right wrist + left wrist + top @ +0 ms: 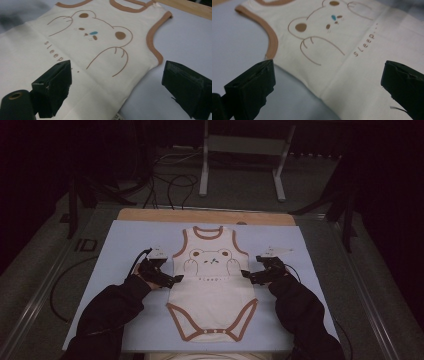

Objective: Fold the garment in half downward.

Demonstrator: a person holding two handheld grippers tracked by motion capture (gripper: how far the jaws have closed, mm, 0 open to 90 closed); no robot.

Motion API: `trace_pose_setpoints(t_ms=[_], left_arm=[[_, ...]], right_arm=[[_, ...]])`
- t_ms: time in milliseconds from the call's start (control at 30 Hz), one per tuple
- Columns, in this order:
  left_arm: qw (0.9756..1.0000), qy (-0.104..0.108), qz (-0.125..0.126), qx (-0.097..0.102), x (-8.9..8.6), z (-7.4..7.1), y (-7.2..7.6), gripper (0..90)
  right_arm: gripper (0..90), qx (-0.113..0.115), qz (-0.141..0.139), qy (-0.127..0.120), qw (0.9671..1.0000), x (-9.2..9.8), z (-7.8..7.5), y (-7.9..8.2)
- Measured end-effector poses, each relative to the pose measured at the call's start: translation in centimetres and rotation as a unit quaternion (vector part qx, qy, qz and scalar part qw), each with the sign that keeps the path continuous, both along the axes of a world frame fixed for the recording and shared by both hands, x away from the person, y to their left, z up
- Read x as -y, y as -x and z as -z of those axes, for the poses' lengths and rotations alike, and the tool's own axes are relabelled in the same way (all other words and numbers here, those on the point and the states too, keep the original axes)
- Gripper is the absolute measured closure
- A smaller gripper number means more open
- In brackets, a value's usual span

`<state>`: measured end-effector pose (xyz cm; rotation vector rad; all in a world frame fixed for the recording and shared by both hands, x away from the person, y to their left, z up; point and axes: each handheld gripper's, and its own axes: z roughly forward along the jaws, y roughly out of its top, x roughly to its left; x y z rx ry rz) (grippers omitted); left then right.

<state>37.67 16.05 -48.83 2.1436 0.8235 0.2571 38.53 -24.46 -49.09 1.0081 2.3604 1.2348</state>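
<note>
Two open grippers, left gripper (176, 279), right gripper (246, 275), straddling side edges of flat bodysuit (212, 290)

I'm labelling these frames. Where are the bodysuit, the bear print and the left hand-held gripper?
bodysuit (212, 295): high view, plain belly cloth.
bear print (100, 33): right gripper view, its face.
left hand-held gripper (176, 279): high view, between its fingertips.

Cream bodysuit (212, 285), brown trim, on pale-blue mat (125, 240).

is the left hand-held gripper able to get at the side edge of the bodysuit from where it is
Probably yes. The left hand-held gripper sits right at the bodysuit edge, jaws open and straddling the side seam, with nothing lying between them on the blue mat.
</note>
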Motion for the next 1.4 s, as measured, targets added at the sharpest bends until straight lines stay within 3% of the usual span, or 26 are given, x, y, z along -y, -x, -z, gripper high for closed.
trace_pose_setpoints(t_ms=[100,133,200,333,533,733,933,1100,1300,1400], left_arm=[[0.9999,-0.008,-0.009,-0.002,0.0,0.3,-0.2,0.0],[0.9999,-0.009,-0.012,-0.003,-0.1,0.4,-0.2,1.1],[0.9996,-0.016,-0.021,-0.004,-0.1,0.7,-0.4,1.4],[0.9991,-0.029,-0.029,-0.008,-0.2,1.1,-0.7,6.5],[0.9980,-0.041,-0.039,-0.029,0.1,1.8,-1.2,13.9],[0.9970,-0.048,-0.051,-0.034,0.5,2.2,-1.5,29.8],[0.9956,-0.059,-0.062,-0.037,1.1,2.5,-1.8,43.3],[0.9940,-0.073,-0.072,-0.037,1.5,2.9,-1.9,49.2],[0.9936,-0.072,-0.077,-0.040,2.1,2.8,-1.9,59.5],[0.9946,-0.064,-0.071,-0.039,2.4,2.9,-1.9,62.8]], right_arm=[[9.2,-0.010,0.005,-0.012,0.9999,0.0,0.2,-0.1],[9.3,-0.007,0.011,0.002,0.9999,-0.1,0.5,-0.2],[10.0,-0.010,0.011,0.002,0.9999,-0.1,0.6,-0.3],[19.2,-0.017,0.025,0.022,0.9993,-0.3,1.2,-0.7],[30.3,-0.026,0.040,0.031,0.9984,-0.4,1.5,-1.3],[41.4,-0.037,0.049,0.047,0.9970,-0.7,2.0,-1.7],[46.4,-0.046,0.047,0.065,0.9958,-1.1,2.5,-1.9],[51.7,-0.055,0.041,0.075,0.9948,-1.4,3.0,-1.9],[61.9,-0.054,0.043,0.077,0.9946,-1.5,3.0,-1.8],[68.3,-0.055,0.038,0.077,0.9948,-1.6,2.9,-1.7]])
